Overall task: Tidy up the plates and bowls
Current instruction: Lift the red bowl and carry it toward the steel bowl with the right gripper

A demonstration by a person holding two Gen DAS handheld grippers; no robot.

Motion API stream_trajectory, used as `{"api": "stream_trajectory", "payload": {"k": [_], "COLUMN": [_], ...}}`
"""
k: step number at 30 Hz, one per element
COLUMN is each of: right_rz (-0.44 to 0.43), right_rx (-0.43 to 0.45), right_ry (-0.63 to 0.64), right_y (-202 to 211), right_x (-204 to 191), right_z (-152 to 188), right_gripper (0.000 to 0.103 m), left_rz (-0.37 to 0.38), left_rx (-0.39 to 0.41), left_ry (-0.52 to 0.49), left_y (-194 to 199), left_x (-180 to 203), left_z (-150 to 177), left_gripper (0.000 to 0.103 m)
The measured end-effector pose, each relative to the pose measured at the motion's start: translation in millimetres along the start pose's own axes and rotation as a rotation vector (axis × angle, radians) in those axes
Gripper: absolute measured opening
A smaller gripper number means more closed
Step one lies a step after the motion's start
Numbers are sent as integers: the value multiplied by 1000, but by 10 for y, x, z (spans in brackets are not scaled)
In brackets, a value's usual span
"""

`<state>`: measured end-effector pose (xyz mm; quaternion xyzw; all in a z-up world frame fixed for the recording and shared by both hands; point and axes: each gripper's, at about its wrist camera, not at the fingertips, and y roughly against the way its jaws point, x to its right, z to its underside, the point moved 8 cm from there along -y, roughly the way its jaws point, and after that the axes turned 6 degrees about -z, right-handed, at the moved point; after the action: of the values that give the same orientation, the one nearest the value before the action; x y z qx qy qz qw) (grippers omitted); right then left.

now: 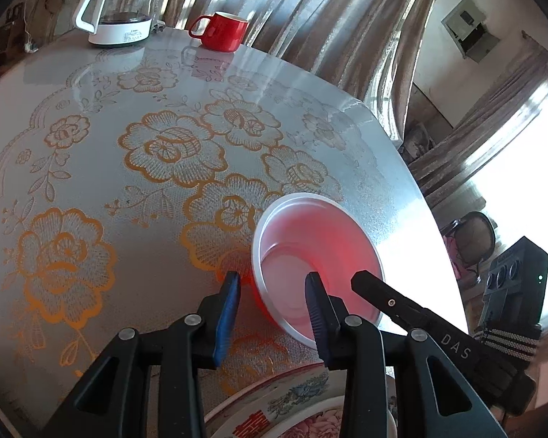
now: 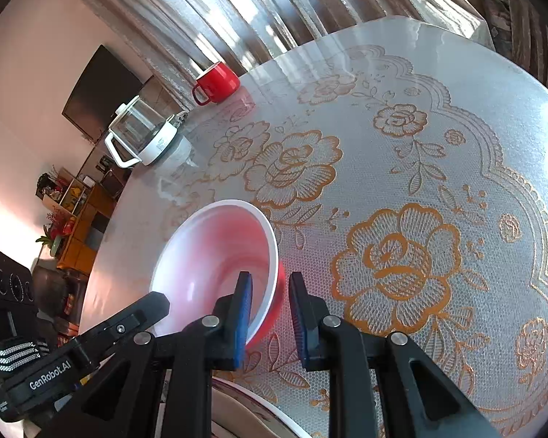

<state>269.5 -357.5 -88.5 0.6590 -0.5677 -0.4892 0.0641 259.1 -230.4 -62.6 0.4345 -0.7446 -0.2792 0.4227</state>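
Bowl: I see a red plastic bowl with a white inside (image 1: pixel 319 255) sitting on the round table under a clear cover with gold lace flowers (image 1: pixel 128 168); it lies toward the table's edge on my right side and leans, its mouth turned partly toward the cameras.

Left gripper: my left gripper (image 1: pixel 273 308) has its blue-padded fingers (image 1: pixel 227 314) spread apart; one pad stands outside the bowl's red wall, the other inside over the white; the rim runs between them; I cannot tell whether either pad touches it.

Right gripper: my right gripper (image 2: pixel 271 308) is also parted; its left pad (image 2: pixel 243 314) sits inside the bowl by the rim, its right pad outside over the tablecloth; the bowl wall passes between the two; the pads do not look pressed onto it.

Plate: a white plate with painted flowers and red characters (image 1: pixel 292 405) lies just beneath the grippers at the near edge; only part of it shows.

Far side: a red ceramic mug (image 1: pixel 223 31) and a glass kettle with a white base and handle (image 1: pixel 122 7) stand near each other, well apart from the bowl.

Backdrop: pale curtains (image 1: pixel 310 18) hang behind the table.
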Motion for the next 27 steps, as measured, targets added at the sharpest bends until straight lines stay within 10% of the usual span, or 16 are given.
{"api": "stream_trajectory", "payload": {"k": [27], "right_rz": [-51], "right_rx": [9], "right_ry": [65], "right_y": [57], "right_x": [-482], "right_z": [130], "right_gripper": [20], "left_rz": [-13], "left_rx": [144], "left_ry": [-54], "left_y": [759], "left_x": [23], "left_z": [130], "left_gripper": [36]}}
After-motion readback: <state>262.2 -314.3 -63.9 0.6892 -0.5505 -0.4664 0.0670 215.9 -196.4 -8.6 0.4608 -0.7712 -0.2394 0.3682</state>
